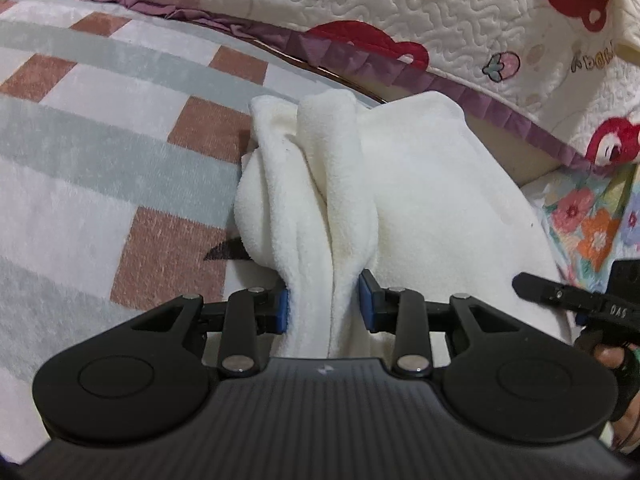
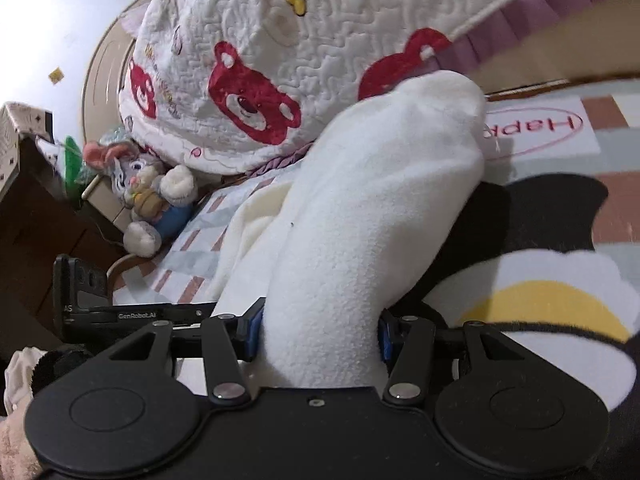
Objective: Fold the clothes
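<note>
White fleece garment [image 1: 420, 184] pinched by both hand-held grippers [image 1: 326, 304] [image 2: 320, 334]; quilt [image 1: 460, 12] close behind, maybe touching

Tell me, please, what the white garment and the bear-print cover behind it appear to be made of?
White garment: likely fleece, judging by its fuzzy matte nap and thick soft folds. Bear-print cover: apparently quilted cotton, with wavy stitching puckering the surface and a pleated purple trim.

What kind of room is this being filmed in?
Most likely a bedroom: a checked blanket covers a bed, a quilted bear-print cover is heaped behind it, and a plush rabbit toy sits alongside.
</note>
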Demonstrator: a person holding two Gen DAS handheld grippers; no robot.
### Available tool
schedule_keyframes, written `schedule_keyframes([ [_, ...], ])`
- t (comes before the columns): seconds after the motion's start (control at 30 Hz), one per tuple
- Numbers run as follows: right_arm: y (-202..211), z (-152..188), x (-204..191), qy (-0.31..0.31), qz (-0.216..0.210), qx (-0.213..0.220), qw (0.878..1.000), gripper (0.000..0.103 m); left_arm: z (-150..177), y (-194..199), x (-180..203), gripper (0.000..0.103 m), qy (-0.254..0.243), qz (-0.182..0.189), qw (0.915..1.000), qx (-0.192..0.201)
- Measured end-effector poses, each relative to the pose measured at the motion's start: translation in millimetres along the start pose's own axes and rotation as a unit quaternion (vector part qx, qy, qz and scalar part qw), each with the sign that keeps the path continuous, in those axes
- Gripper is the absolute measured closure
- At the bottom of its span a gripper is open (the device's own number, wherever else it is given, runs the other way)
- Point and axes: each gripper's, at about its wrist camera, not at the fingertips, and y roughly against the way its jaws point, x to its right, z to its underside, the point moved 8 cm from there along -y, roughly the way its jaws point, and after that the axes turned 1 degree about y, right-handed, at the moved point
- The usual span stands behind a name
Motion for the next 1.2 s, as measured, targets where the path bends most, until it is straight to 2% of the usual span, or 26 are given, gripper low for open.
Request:
schedule_keyframes([
  [0.2, 2, -5, -15, 0.037, -0.009, 0.002, 0.999, 0.047, 1, 1, 9, 0.073, -0.046, 0.003, 0.9989, -0.006],
  [0.3, 6, -13, -33, 0.072, -0.011, 0.001, 0.997, 0.047, -5, 7, 5, 0.073, -0.027, 0.022, 0.9994, -0.005],
  [0.4, 10, -26, -52, 0.091, -0.020, 0.004, 0.996, 0.047, -17, 27, 3, 0.073, -0.017, 0.033, 0.9992, 0.018],
  [0.57, 2, -52, -94, 0.130, -0.049, 0.011, 0.990, 0.047, -42, 73, -4, 0.073, -0.020, 0.014, 0.9978, 0.061],
  [0.83, -39, -77, -183, 0.199, -0.105, 0.005, 0.974, 0.047, -61, 160, -45, 0.073, 0.017, -0.033, 0.9944, 0.099],
  [0.97, -64, -89, -230, 0.213, -0.138, -0.004, 0.967, 0.047, -82, 205, -66, 0.073, 0.025, -0.080, 0.9890, 0.122],
  [1.1, -99, -101, -272, 0.203, -0.162, -0.017, 0.966, 0.047, -109, 244, -93, 0.073, 0.027, -0.140, 0.9806, 0.134],
  [1.2, -134, -103, -295, 0.185, -0.173, -0.028, 0.967, 0.047, -125, 253, -116, 0.073, 0.008, -0.192, 0.9730, 0.127],
])
